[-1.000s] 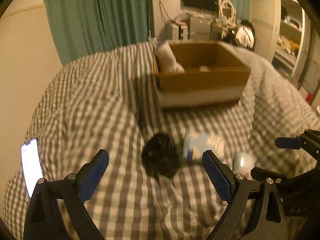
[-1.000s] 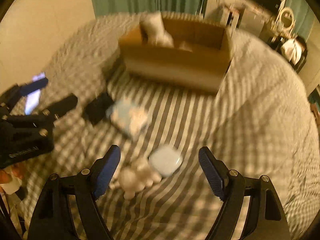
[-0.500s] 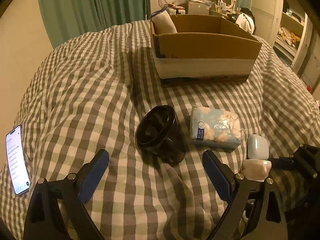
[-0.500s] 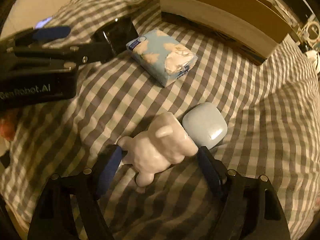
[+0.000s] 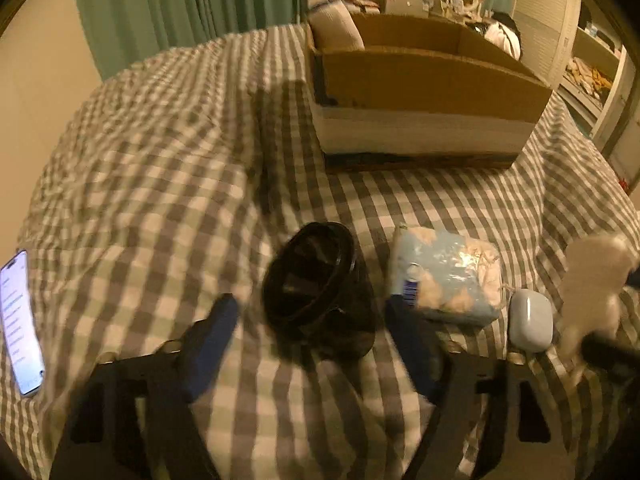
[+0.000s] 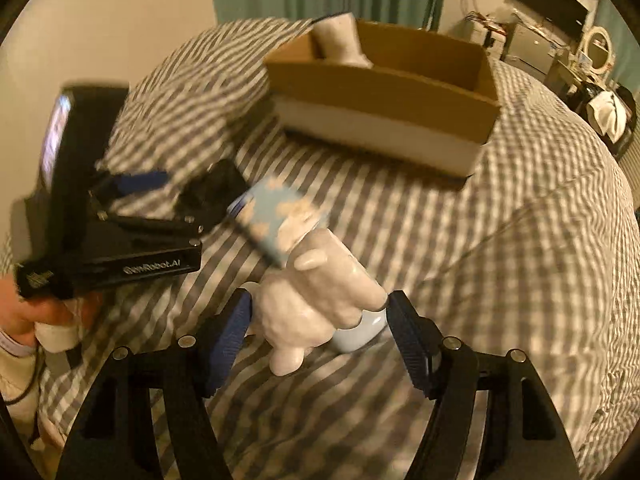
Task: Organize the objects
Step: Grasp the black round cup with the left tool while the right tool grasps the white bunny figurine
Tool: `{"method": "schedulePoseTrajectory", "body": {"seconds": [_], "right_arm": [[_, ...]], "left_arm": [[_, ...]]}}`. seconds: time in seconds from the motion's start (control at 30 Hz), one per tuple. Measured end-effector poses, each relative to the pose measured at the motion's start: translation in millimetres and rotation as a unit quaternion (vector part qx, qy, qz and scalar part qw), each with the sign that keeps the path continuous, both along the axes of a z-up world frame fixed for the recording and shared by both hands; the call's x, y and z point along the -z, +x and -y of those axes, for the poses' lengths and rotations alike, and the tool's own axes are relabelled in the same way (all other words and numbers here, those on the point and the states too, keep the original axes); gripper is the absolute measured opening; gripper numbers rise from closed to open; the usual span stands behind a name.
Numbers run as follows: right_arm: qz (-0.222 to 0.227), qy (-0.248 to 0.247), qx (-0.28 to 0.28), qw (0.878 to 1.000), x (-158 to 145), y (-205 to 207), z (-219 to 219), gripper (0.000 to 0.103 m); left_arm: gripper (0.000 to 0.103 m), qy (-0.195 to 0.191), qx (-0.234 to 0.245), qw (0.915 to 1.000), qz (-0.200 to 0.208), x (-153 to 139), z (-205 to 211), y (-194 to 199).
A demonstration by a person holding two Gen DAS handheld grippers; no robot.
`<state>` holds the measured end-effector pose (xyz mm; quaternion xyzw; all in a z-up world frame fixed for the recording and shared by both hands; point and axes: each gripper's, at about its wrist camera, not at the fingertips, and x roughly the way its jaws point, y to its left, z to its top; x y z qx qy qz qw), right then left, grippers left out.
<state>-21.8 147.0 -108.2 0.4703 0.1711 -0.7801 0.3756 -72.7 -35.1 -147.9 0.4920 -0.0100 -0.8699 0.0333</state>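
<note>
My right gripper (image 6: pixel 320 320) is shut on a white bear figurine (image 6: pixel 316 300) and holds it above the checked bedspread; the figurine also shows at the right edge of the left wrist view (image 5: pixel 596 280). My left gripper (image 5: pixel 312 320) is open, its fingers either side of a black cup (image 5: pixel 316 284) lying on its side. A light blue tissue pack (image 5: pixel 448 276) and a pale blue earbud case (image 5: pixel 530 320) lie to the cup's right. The cardboard box (image 5: pixel 424 80) stands behind, with a grey rolled item (image 5: pixel 336 30) in its left end.
A lit phone (image 5: pixel 18 320) lies on the bedspread at the far left. Green curtains (image 5: pixel 180 8) hang behind the bed. Shelves and clutter stand at the back right (image 5: pixel 592 60).
My right gripper has closed on the bear figurine and lifted it off the bed. My left gripper has moved in around the black cup and narrowed somewhat.
</note>
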Motion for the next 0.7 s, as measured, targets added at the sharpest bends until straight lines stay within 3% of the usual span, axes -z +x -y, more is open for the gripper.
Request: {"method": "schedulePoseTrajectory", "body": {"seconds": [0.23,0.47,0.7], "right_arm": [[0.004,-0.016,0.008,1.0,-3,-26,7,0.07],[0.007,-0.021,0.005,1.0,-3,-26,7,0.07],[-0.01,-0.024,0.009,1.0,-16,-19,4,0.07]], "left_arm": [[0.059,-0.021,0.008,0.9997,0.008,5,-8,-7],[0.053,-0.033,0.024,0.9991,-0.011,-12,-16,11],[0.051,-0.008,0.035,0.9989,-0.031,-37,-18,32]]}}
